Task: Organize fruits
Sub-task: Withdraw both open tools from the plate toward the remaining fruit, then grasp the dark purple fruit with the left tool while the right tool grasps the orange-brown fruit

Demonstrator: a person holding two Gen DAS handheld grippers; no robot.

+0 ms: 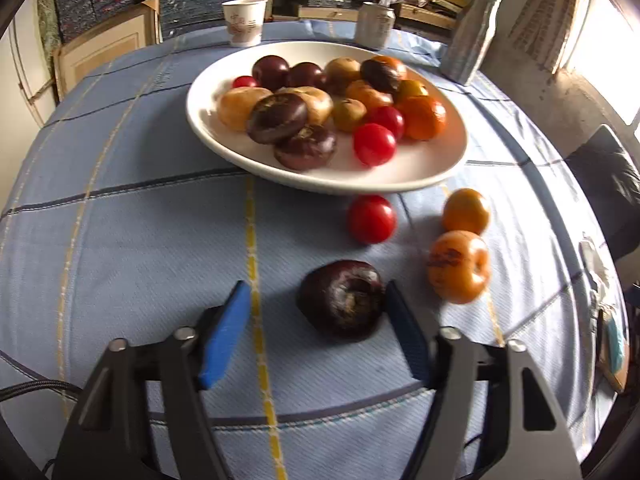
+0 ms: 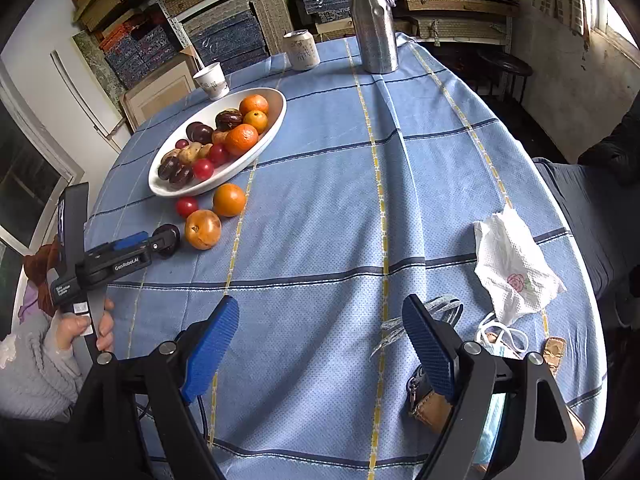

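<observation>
A white oval plate (image 1: 424, 168) holds several fruits: dark purple, tan, red and orange ones. On the cloth in front of it lie a red fruit (image 1: 371, 219), an orange fruit (image 1: 466, 211), a blemished orange fruit (image 1: 459, 266) and a dark purple fruit (image 1: 341, 298). My left gripper (image 1: 316, 300) is open around the dark purple fruit, its right finger touching it. It also shows in the right wrist view (image 2: 154, 240). My right gripper (image 2: 320, 316) is open and empty over bare cloth, far from the plate (image 2: 168, 188).
A paper cup (image 1: 244, 22), a can (image 1: 375, 24) and a metal bottle (image 2: 374, 20) stand behind the plate. A crumpled tissue (image 2: 512, 264), a mask and a leather pouch (image 2: 428, 404) lie at the right near the table edge. Shelves of boxes stand behind the table.
</observation>
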